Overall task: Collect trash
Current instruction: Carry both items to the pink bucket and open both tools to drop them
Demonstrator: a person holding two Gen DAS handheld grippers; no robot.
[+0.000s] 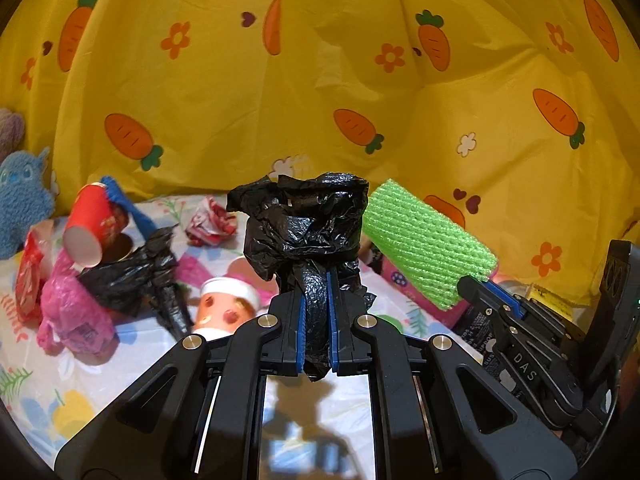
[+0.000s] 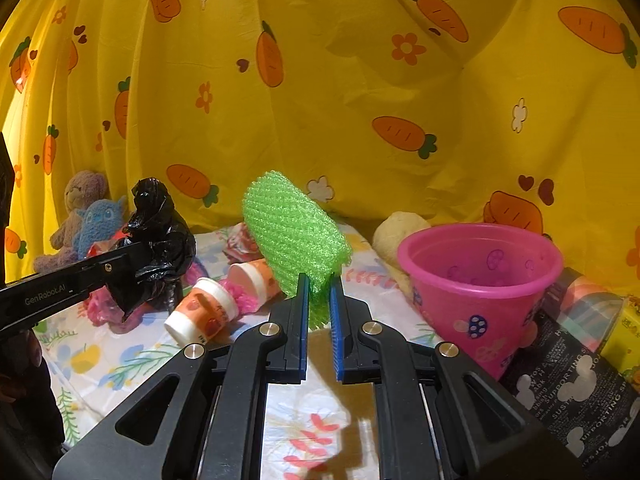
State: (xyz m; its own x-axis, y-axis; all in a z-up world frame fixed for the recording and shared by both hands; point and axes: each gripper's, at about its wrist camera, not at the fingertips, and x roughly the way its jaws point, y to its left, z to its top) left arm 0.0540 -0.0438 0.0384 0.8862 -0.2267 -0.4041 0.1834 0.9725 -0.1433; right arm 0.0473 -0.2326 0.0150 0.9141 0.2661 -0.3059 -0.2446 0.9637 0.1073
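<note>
Holding trash in both grippers above the littered worktop (image 2: pixel 120 364).

Left gripper (image 1: pixel 316 312) pinched tight on a crumpled black plastic bag (image 1: pixel 304 224); right gripper (image 2: pixel 320 300) nearly closed on the bottom edge of a green foam net sleeve (image 2: pixel 292 236). Both pieces look light, soft and crushable; the bag is slick, so the bunched neck is probably the best hold, and the sleeve seems best gripped deeper than its edge. Both grippers point forward, tilted slightly down. Pink bucket (image 2: pixel 480 272) sits right of the sleeve, a likely drop spot. Paper cups (image 2: pixel 204 312) and a red cup (image 1: pixel 92 224) lie uncollected.
</note>
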